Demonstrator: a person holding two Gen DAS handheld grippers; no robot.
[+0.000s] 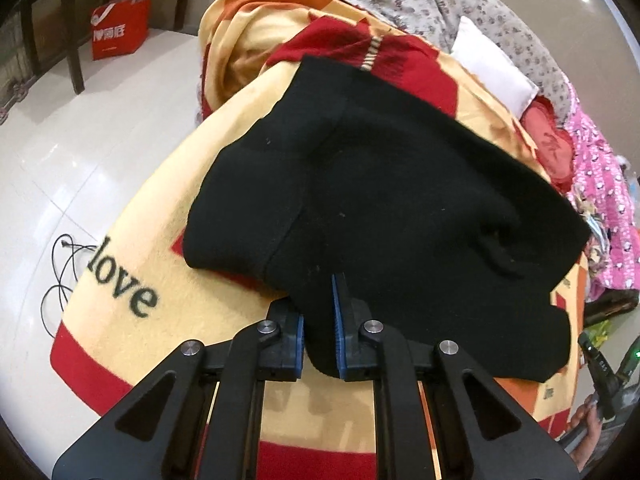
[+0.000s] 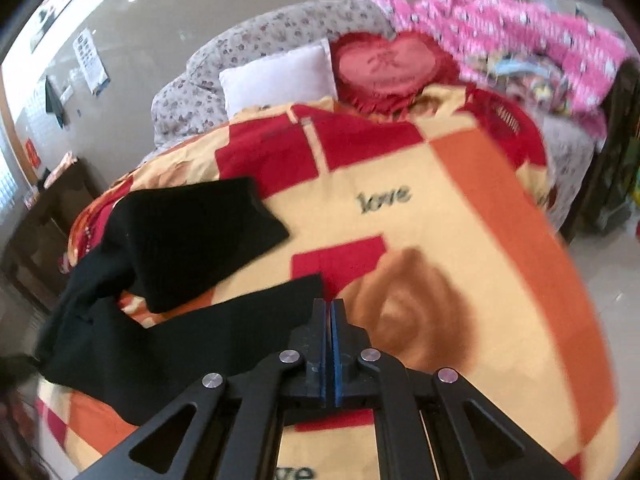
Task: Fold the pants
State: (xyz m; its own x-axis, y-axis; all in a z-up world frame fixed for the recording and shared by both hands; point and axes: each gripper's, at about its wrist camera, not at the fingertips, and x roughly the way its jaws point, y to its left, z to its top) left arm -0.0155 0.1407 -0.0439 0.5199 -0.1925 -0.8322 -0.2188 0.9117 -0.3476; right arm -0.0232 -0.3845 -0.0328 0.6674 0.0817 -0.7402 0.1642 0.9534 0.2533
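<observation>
Black pants [image 1: 380,200] spread on patchwork "love" blanket [image 1: 132,280], gripped at two points.

Left gripper [image 1: 319,320] clamped on a fold of near edge, blue pads [image 1: 339,320] pressing fabric. Right gripper [image 2: 330,320] pinched shut at a leg's hem [image 2: 296,296]; cloth between pads not confirmed. White pillow [image 2: 280,76] and red heart cushion [image 2: 384,68] noted behind.

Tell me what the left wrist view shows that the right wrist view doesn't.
Only the left wrist view shows the red shopping bag and black cable on the floor, and the left tongs clamped on a thick fold of the black pants. Only the right wrist view shows the heart-shaped cushion and the right tongs, pads together. Both show the pants, the "love" blanket and the white pillow.
</observation>
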